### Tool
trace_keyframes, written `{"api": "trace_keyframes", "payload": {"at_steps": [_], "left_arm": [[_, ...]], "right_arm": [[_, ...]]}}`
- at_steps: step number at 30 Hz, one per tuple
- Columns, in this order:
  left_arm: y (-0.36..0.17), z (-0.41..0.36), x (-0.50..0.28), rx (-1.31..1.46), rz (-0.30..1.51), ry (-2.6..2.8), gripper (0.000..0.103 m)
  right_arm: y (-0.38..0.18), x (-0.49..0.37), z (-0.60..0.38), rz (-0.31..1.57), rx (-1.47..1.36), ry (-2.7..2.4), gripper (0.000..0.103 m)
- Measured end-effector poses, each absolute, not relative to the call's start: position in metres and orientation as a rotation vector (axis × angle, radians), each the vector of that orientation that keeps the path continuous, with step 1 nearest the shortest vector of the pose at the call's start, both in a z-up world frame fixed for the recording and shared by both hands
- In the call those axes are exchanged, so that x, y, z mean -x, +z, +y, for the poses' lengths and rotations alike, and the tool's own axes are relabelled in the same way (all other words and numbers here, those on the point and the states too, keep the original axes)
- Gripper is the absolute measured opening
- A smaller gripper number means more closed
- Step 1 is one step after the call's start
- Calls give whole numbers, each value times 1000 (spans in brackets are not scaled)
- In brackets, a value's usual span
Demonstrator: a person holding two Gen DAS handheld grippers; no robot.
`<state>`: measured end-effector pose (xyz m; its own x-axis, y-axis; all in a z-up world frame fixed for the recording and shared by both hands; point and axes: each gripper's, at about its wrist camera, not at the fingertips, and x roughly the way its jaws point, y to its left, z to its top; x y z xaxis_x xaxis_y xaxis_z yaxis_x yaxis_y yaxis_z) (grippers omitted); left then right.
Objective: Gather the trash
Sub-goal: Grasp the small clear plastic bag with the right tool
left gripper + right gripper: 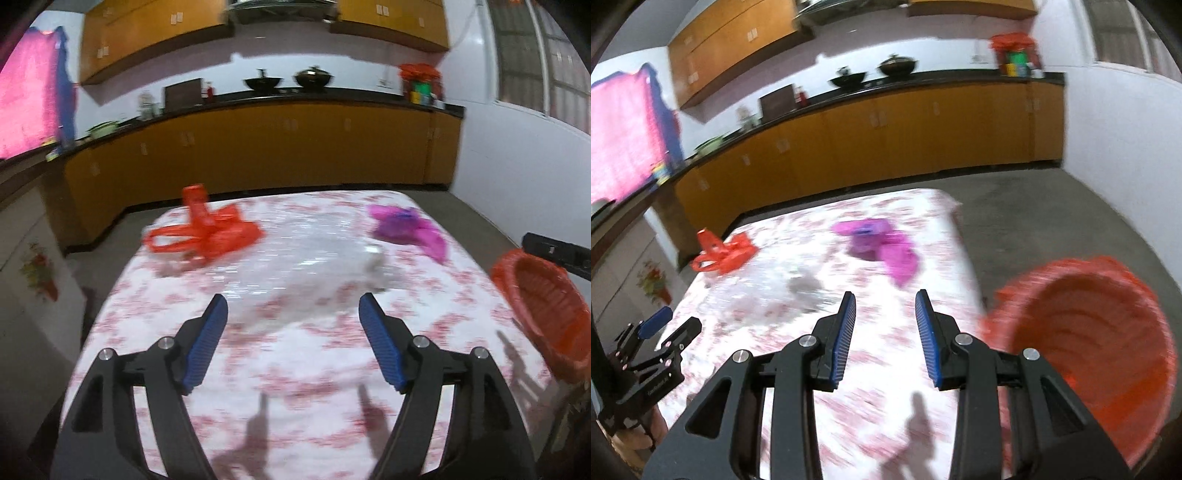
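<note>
Left wrist view: left gripper [293, 308] above the table [295, 369], blue pads [207, 339] spread wide, nothing between them. Clear plastic bag [303, 273] at 12 o'clock just beyond the tips, blurred. Orange plastic bag [207, 232] at 11 o'clock, far side of the table. Purple plastic bag [406, 227] at 1 o'clock. Orange basket [546, 314] at 3 o'clock, at the table's right edge.

Right wrist view: right gripper [885, 300], jaws parted, holding nothing. Purple plastic bag [879, 247] at 12 o'clock; orange plastic bag [720, 253] at 10 o'clock; orange basket [1089, 343] at 3 o'clock; left gripper [657, 325] at 9 o'clock.
</note>
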<state>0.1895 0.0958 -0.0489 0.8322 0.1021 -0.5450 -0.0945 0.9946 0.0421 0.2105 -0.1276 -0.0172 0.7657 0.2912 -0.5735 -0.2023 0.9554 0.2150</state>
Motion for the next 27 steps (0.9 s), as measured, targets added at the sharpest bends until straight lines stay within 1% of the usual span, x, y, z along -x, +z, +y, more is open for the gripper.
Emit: {"api": "trace_keyframes", "payload": {"at_steps": [8, 13, 16, 24, 25, 26, 27], "left_arm": [[-51, 154, -187, 78, 562, 223, 75], [-56, 179, -186, 126, 570, 267, 76], [-58, 186, -185, 142, 575, 274, 76], [-58, 185, -189, 163, 574, 262, 77], [-57, 184, -190, 163, 572, 259, 77], [-56, 183, -191, 162, 571, 254, 77], [-55, 180, -192, 161, 568, 249, 77]], "right_arm": [[-37, -267, -49, 692, -103, 372, 35], [-50, -289, -27, 728, -85, 385, 35], [-59, -297, -23, 757, -98, 387, 39], [-78, -304, -8, 800, -23, 392, 39], [-78, -304, -9, 802, -23, 391, 36], [-79, -305, -9, 807, -20, 387, 29], [-80, -305, -9, 810, -16, 385, 28]]}}
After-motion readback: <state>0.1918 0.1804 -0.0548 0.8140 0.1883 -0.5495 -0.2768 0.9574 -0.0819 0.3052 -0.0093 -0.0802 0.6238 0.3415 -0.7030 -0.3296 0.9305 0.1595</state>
